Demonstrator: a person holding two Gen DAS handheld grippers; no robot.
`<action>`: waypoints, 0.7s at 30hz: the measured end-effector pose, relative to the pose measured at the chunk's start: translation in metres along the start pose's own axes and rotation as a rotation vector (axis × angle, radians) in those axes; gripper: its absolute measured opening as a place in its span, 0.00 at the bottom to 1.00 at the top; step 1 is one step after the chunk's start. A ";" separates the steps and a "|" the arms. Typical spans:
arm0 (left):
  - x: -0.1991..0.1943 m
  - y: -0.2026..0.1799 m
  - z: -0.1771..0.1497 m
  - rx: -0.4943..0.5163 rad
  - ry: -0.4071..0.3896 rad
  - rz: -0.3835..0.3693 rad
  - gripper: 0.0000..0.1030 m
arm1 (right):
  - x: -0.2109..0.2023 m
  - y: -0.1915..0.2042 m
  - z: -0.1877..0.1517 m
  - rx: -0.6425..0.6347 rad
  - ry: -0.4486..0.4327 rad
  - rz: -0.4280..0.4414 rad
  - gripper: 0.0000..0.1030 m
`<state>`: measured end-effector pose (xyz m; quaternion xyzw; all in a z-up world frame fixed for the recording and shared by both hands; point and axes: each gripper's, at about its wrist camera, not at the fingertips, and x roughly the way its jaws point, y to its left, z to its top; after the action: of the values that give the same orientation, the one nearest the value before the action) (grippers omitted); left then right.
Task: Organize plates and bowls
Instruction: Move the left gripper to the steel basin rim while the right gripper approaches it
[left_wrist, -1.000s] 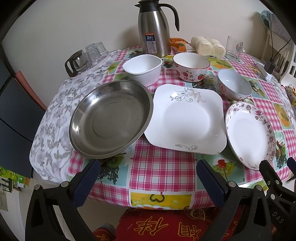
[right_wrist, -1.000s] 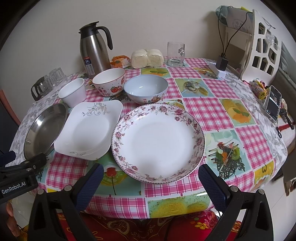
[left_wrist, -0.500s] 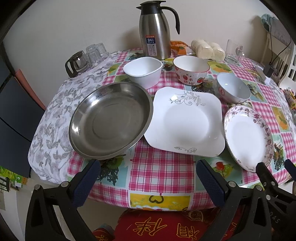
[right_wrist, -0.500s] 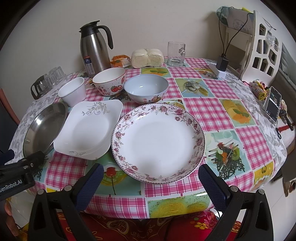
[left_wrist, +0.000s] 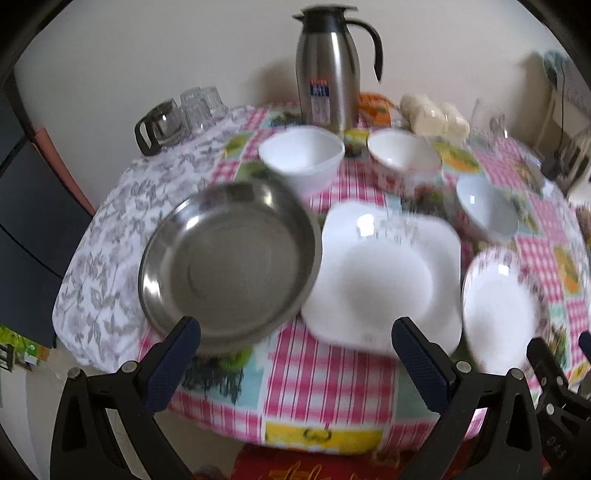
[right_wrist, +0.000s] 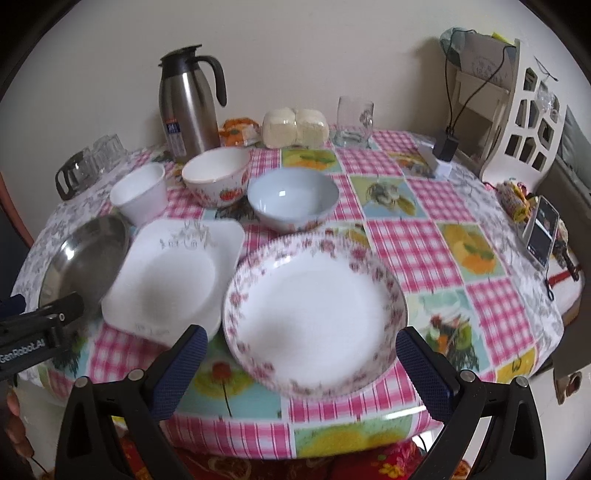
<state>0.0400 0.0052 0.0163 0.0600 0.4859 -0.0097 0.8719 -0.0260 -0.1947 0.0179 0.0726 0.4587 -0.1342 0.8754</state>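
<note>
Round surface (right_wrist: 406, 236) under glossy pink-check cloth; taking the square white plate (right_wrist: 173, 273) as landmark: shiny round steel pan (left_wrist: 229, 266) overlapping its left edge, round floral-rimmed plate (right_wrist: 314, 317) just right, white square bowl (left_wrist: 301, 158), strawberry bowl (right_wrist: 216, 177) and pale blue bowl (right_wrist: 291, 199) in a row behind. Left tongs (left_wrist: 295, 354) and right tongs (right_wrist: 301, 363) both spread wide, empty, at the near rim. Versus 0.5 s ago: both views closer to the dishes and motion-blurred, dishes unmoved.

Left gripper (left_wrist: 295, 354), right gripper (right_wrist: 301, 363): black frames, silver screws, dark-blue textured pads (right_wrist: 181, 369); white "GenRobot.AI" lettering at 9 o'clock.
</note>
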 end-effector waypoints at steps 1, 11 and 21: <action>-0.001 0.001 0.007 -0.018 -0.024 -0.003 1.00 | 0.000 0.001 0.007 0.003 -0.005 -0.001 1.00; -0.001 0.015 0.061 -0.224 -0.195 -0.022 1.00 | 0.016 0.000 0.063 0.070 -0.036 0.009 1.00; 0.049 0.018 0.085 -0.207 -0.156 -0.034 1.00 | 0.051 -0.002 0.094 0.101 -0.021 -0.030 1.00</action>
<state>0.1389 0.0151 0.0207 -0.0395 0.4159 0.0211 0.9083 0.0748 -0.2291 0.0291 0.1084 0.4432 -0.1712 0.8732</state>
